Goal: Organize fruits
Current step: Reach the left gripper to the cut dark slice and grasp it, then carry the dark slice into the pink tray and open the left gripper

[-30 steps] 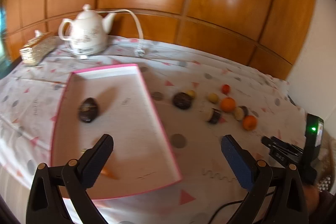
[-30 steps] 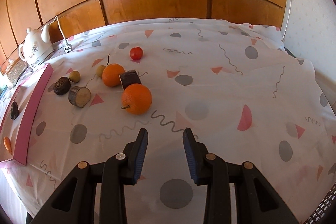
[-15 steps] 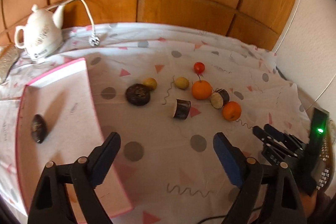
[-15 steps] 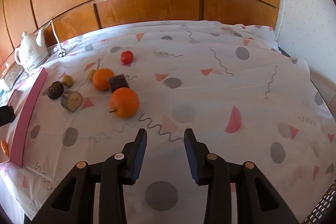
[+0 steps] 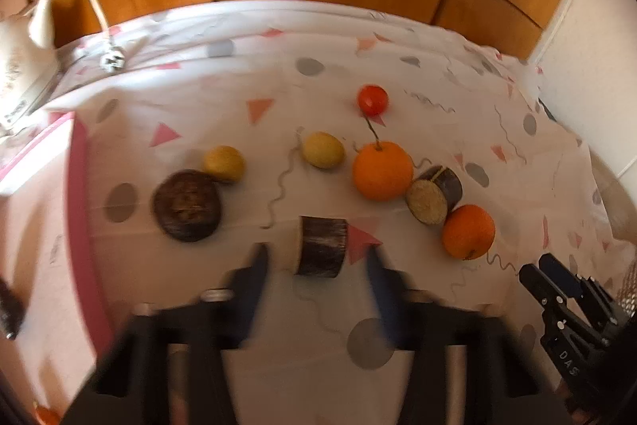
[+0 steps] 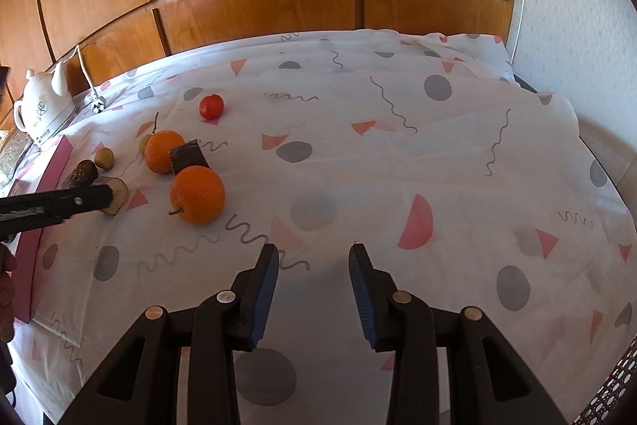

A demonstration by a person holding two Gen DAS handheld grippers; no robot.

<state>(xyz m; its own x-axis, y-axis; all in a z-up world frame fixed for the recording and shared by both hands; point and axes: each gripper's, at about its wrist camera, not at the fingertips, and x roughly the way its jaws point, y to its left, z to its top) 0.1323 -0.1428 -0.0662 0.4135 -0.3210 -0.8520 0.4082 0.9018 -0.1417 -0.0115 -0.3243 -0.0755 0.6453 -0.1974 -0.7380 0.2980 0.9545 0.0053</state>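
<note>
While left gripper (image 5: 316, 261), jaws apart, straddles dark cut fruit piece (image 5: 320, 245) at 12 o'clock: firm, light; grip rind flanks.

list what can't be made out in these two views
- Left tongs: motion-blurred in the left view, so contact with the dark cut piece is unclear.
- Tray: cut off by the left edge; contents mostly unseen.
- Teapot: cropped and blurred in the left view.
- Yellow fruit: mostly hidden behind the orange in the right view.
</note>
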